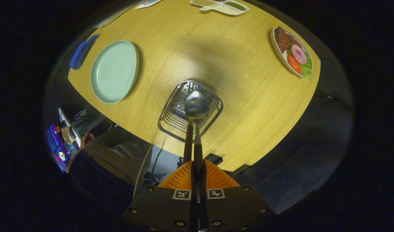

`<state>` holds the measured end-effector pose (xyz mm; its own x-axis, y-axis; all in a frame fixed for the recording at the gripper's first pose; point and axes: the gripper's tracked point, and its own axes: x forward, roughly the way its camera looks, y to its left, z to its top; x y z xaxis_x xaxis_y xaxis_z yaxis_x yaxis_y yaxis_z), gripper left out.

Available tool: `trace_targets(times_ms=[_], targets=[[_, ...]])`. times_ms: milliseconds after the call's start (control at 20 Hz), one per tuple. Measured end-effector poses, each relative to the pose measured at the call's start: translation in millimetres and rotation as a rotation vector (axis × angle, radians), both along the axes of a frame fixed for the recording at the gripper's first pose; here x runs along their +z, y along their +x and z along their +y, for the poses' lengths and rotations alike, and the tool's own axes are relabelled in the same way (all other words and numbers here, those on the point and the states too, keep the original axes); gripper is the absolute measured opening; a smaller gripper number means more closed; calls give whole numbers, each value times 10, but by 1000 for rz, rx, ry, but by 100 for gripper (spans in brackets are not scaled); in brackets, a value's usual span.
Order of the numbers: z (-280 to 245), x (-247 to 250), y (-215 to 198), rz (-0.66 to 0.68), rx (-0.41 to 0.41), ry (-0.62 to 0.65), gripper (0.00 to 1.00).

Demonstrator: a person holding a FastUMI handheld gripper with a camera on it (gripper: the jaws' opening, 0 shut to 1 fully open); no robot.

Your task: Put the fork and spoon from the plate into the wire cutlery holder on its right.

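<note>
hand-held gripper [197,167]: clamped on spoon [196,108] handle | bowl ahead, over wire cutlery holder [171,116] | plate [114,71] bare

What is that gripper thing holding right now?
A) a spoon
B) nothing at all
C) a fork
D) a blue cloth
A: the gripper is shut on the dark handle of a spoon, whose shiny bowl hangs above the wire cutlery holder; the green plate beside it is bare.
</note>
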<state>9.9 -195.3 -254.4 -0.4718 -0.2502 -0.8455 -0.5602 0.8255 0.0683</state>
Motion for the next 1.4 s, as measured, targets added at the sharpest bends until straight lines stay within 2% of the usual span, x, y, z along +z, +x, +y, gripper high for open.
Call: trace_targets(times_ms=[250, 300, 550, 750, 800, 850, 1000, 1250, 1400], targets=[[-13, -90, 30, 25, 18, -9, 4], [-11, -112, 61, 16, 19, -5, 8], [9, -94, 149, -18, 12, 15, 12], [-16, -5, 179, -69, 37, 37, 15], [6, 44, 205, -90, 37, 50, 31], [43, 80, 233, -124, 24, 66, 35], [215, 238, 360, -273, -35, 128, 35], [669, 590, 514, -620, -224, 303, 35], [872, 838, 393, -829, -312, 391, 35]])
